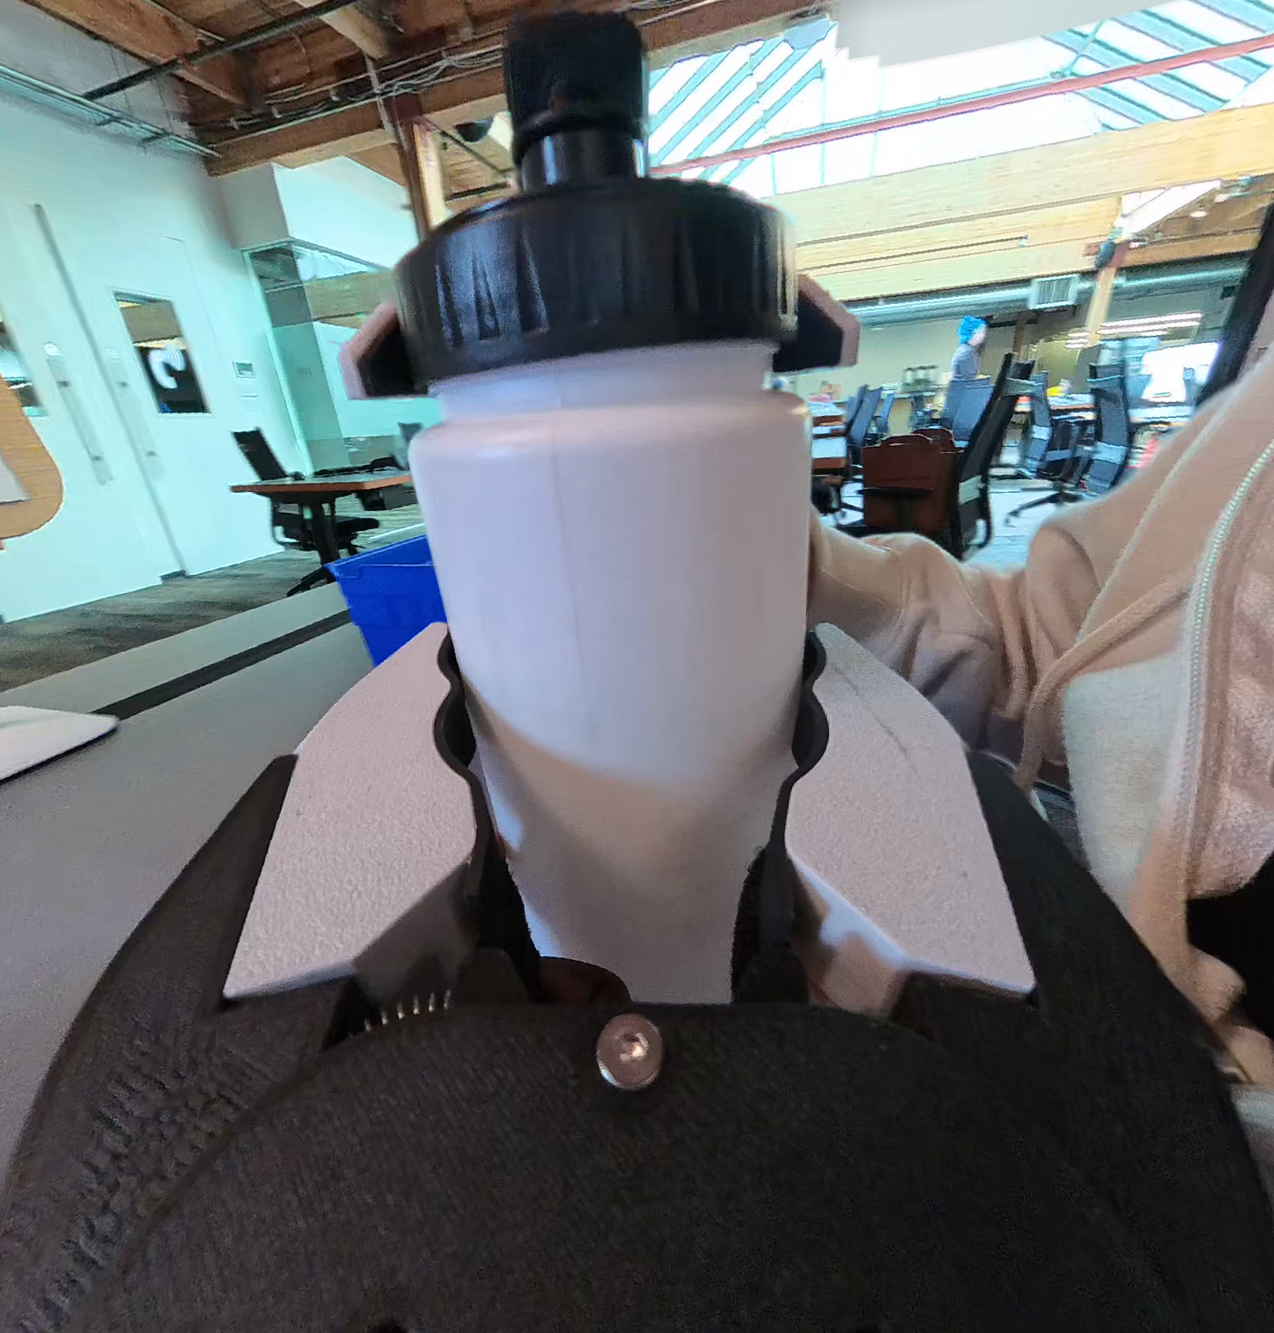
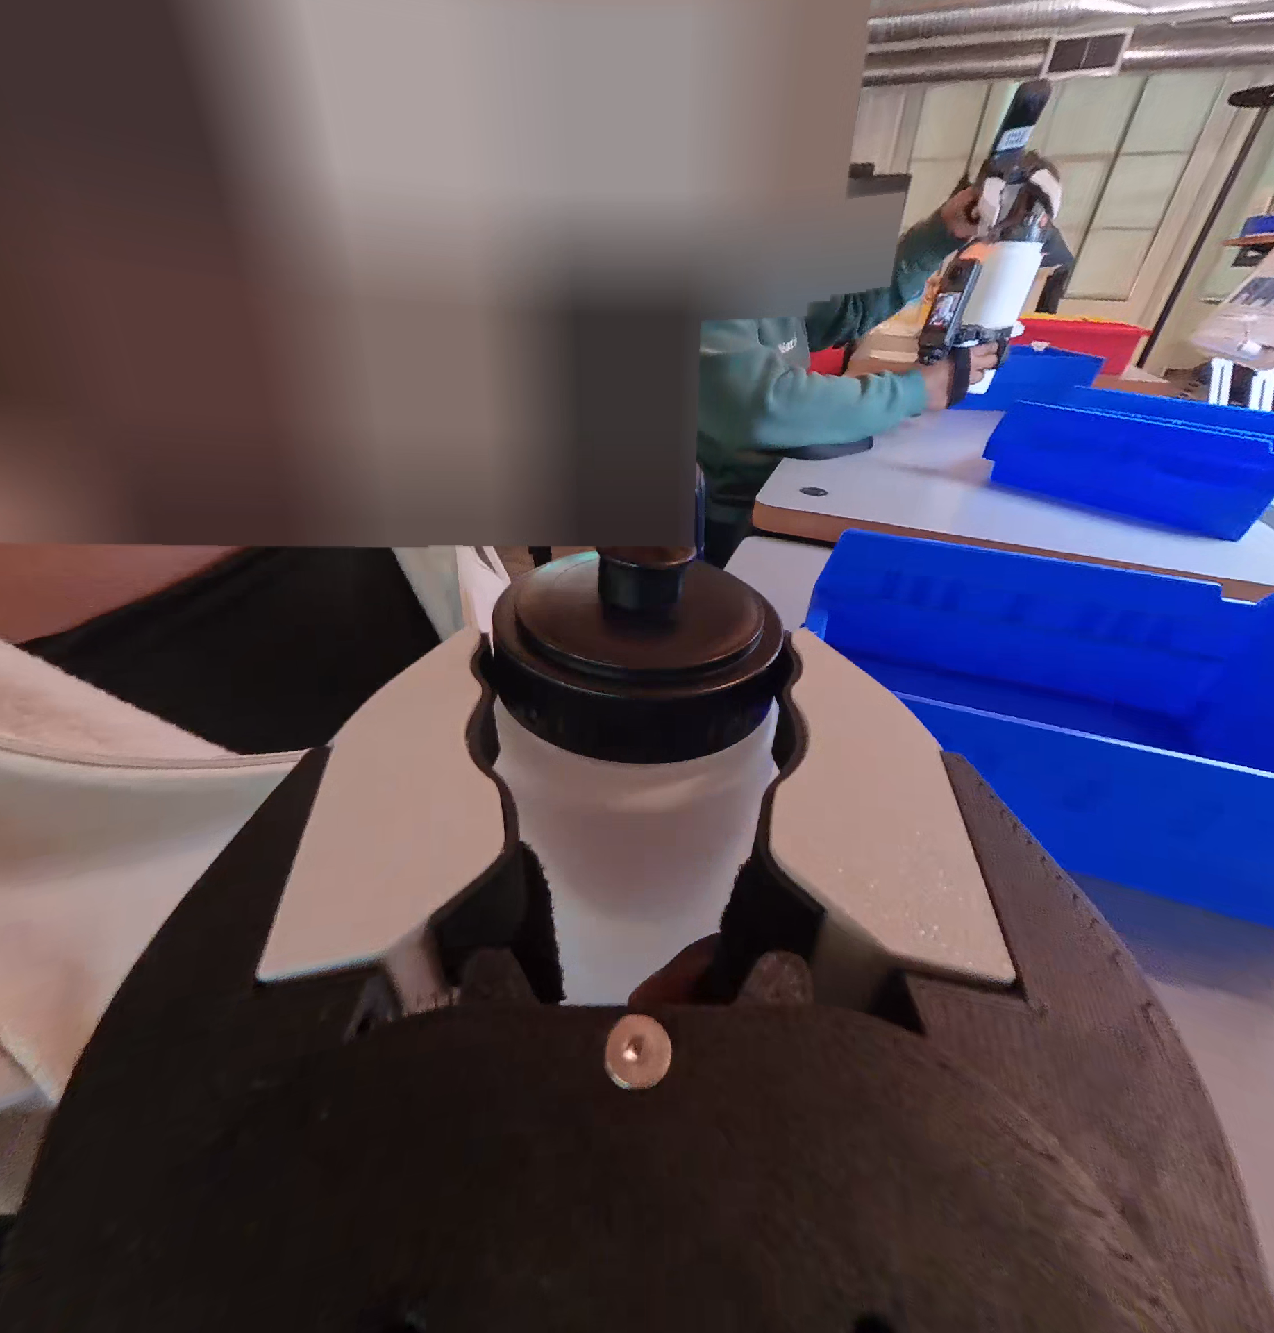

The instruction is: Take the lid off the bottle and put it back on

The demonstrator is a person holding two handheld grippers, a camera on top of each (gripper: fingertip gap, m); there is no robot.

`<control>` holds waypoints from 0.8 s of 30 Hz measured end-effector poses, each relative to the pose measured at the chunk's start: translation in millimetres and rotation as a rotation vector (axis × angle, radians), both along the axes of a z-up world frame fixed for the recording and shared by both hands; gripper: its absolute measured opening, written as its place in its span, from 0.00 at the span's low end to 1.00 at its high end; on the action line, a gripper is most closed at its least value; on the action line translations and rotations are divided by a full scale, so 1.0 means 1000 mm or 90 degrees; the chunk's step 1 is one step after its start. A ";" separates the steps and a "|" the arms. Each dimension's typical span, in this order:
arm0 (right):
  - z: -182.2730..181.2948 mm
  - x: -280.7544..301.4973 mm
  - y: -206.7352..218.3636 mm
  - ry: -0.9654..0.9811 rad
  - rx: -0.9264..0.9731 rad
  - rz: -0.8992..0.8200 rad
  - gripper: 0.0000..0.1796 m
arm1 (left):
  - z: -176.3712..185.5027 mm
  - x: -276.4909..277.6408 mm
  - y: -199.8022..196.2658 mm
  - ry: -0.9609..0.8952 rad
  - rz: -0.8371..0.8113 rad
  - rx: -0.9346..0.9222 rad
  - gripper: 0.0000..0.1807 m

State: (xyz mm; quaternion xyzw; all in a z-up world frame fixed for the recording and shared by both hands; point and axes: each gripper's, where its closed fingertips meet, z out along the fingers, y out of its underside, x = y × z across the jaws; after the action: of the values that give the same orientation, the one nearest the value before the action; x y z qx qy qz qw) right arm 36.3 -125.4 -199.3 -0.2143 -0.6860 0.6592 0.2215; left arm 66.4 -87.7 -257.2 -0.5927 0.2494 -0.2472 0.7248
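Both tongs closed, left tongs (image 1: 630, 692) gripping bottle (image 1: 612, 548), right tongs (image 2: 634, 692) seemingly clamping lid (image 2: 637, 671)

An open office under exposed timber beams (image 1: 280, 65) and bright skylights (image 1: 908, 86), with white walls (image 1: 78, 361), black office chairs (image 1: 980, 447), grey desks (image 2: 908, 490) bearing blue bins (image 2: 1139, 462), and tall windows (image 2: 1124, 180).

The bottle (image 1: 612, 577) stands between the left hand-held gripper's (image 1: 630, 692) fingers. The lid (image 2: 637, 671) sits on it, between the right hand-held gripper's (image 2: 634, 692) fingers. A bin (image 2: 1095, 736) lies right of them.
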 end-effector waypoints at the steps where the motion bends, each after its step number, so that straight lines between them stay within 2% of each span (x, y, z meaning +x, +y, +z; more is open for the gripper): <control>1: 0.001 -0.003 0.003 0.002 -0.012 -0.017 0.42 | 0.000 -0.005 0.003 -0.003 0.024 0.001 0.49; 2: 0.004 -0.009 0.008 0.013 -0.034 -0.059 0.44 | 0.000 -0.012 0.007 0.002 0.062 0.006 0.49; 3: 0.012 -0.013 0.015 0.038 -0.070 -0.110 0.53 | 0.000 -0.018 0.010 0.014 0.101 0.013 0.49; 5: 0.023 -0.018 0.027 0.069 -0.125 -0.229 0.57 | -0.001 -0.028 0.016 0.030 0.163 0.020 0.49; 8: 0.022 -0.023 0.037 0.087 -0.145 -0.415 0.57 | -0.001 -0.035 0.019 0.036 0.207 0.021 0.49; 11: 0.011 -0.027 0.031 0.096 -0.032 -0.507 0.52 | -0.001 -0.034 0.019 0.039 0.211 0.025 0.49; 12: 0.010 -0.027 0.025 0.097 0.003 -0.495 0.43 | 0.000 -0.034 0.018 0.038 0.208 0.027 0.49; 13: 0.010 -0.027 0.025 0.093 0.014 -0.490 0.40 | 0.000 -0.033 0.017 0.036 0.201 0.027 0.49; 16: 0.010 -0.022 0.017 0.047 0.015 -0.366 0.40 | 0.000 -0.022 0.011 0.014 0.123 0.018 0.49; 19: 0.010 -0.009 0.009 0.012 -0.014 -0.186 0.40 | 0.000 -0.006 0.002 -0.008 0.018 -0.001 0.49; 22: 0.010 0.002 0.005 0.020 -0.032 -0.054 0.41 | -0.001 0.001 0.000 0.002 -0.004 0.003 0.49; 24: 0.012 0.001 0.007 0.023 -0.061 -0.030 0.40 | 0.000 -0.001 0.001 -0.005 0.003 0.001 0.49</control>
State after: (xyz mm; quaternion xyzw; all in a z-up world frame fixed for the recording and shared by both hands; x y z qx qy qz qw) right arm 37.2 -118.8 -186.9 -0.2292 -0.6442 0.6895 0.2388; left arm 65.1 -86.6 -257.6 -0.5922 0.2452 -0.2473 0.7266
